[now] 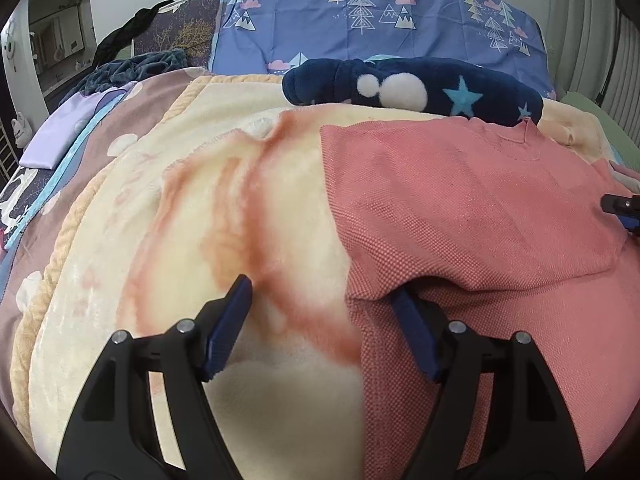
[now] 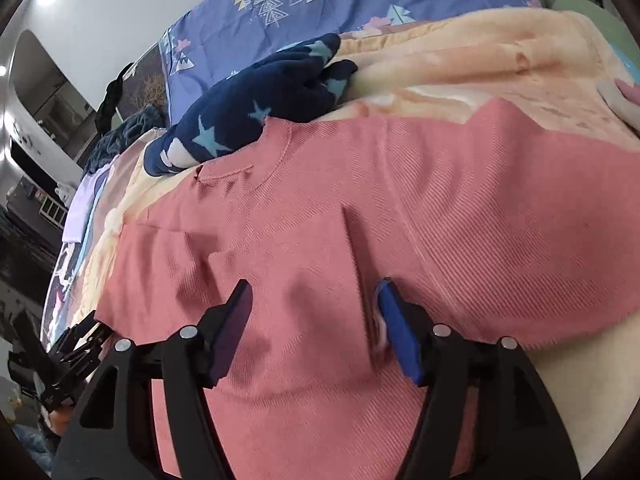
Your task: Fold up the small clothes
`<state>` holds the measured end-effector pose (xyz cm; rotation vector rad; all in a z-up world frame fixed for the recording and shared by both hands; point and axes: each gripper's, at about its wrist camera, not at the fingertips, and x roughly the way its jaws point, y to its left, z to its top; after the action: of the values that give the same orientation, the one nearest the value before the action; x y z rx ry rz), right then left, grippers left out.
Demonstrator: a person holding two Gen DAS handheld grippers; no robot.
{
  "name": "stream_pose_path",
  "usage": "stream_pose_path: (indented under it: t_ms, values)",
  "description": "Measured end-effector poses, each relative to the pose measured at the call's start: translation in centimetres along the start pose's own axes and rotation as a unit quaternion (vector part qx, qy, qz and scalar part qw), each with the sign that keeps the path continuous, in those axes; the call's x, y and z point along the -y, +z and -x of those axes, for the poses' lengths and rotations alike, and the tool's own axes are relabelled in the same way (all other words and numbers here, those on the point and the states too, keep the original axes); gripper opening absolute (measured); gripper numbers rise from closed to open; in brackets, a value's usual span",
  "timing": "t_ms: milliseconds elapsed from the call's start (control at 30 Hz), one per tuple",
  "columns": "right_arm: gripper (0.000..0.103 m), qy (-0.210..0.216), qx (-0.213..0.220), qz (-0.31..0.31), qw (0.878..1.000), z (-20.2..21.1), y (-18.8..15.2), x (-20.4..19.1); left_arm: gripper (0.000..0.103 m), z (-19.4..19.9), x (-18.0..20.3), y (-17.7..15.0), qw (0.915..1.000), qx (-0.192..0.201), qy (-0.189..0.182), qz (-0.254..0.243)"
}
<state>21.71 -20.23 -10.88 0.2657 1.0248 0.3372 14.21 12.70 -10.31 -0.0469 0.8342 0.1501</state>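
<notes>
One pink shirt [image 1: 460, 216] lies flat on one cream blanket [image 1: 200, 220], one navy star-print garment [image 1: 420, 88] at twelve o'clock. The left gripper [image 1: 322, 300] gapes empty astride the shirt's left edge. The right gripper [image 2: 314, 300], half-open, pads resting on the shirt, grips nothing.

Pink top [image 1: 460, 208] on blanketed, seemingly bed [image 1: 280, 208].

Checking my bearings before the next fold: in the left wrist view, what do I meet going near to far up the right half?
Left claw → pink shirt → navy star-print plush fabric → blue tree-print sheet.
</notes>
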Motion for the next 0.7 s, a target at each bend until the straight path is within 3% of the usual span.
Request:
stream_pose_path:
  t_ms: [33,67,133,200,267,300,433,567,633,700]
  values:
    - [0.025,0.0,-0.002,0.013,1.0,-0.3,0.3,-0.5,0.072,-0.1,0.1,0.2,1.0,0.001,-0.002,0.001]
    - [0.005,-0.005,-0.006,0.026,1.0,-0.6,0.7,-1.1,0.069,-0.2,0.3,0.3,1.0,0.003,-0.004,0.0]
    - [0.005,0.002,0.029,0.02,0.999,0.8,1.4,-1.6,0.057,-0.3,0.6,0.4,0.9999,0.004,-0.011,-0.005]
    - [0.005,0.024,0.103,0.016,0.994,4.4,2.0,-2.0,0.047,-0.2,0.7,0.3,0.9998,0.006,-0.016,-0.009]
    - [0.005,0.017,0.147,0.005,0.989,6.3,2.5,-1.3,0.046,-0.1,0.5,0.2,0.9999,0.009,-0.012,-0.002]
    - [0.006,-0.003,0.142,0.004,0.99,5.8,2.8,-0.5,0.046,-0.1,0.3,0.2,0.9999,0.01,-0.012,0.003]
    - [0.013,-0.039,0.025,-0.035,0.998,0.3,2.1,3.4,0.046,0.2,0.2,-0.2,0.9999,0.015,-0.003,0.008]
    - [0.024,-0.004,0.059,-0.082,0.995,2.2,1.1,5.2,0.05,1.1,-0.1,-0.6,0.9998,0.018,0.004,0.006]
    - [0.025,-0.014,0.088,-0.05,0.995,4.2,1.0,4.1,0.044,2.1,-0.5,-0.7,0.9996,0.025,0.002,0.01]
    - [0.025,0.017,0.095,-0.016,0.995,5.7,0.8,2.5,0.017,4.0,-0.8,-0.4,0.9987,0.046,-0.013,0.019]
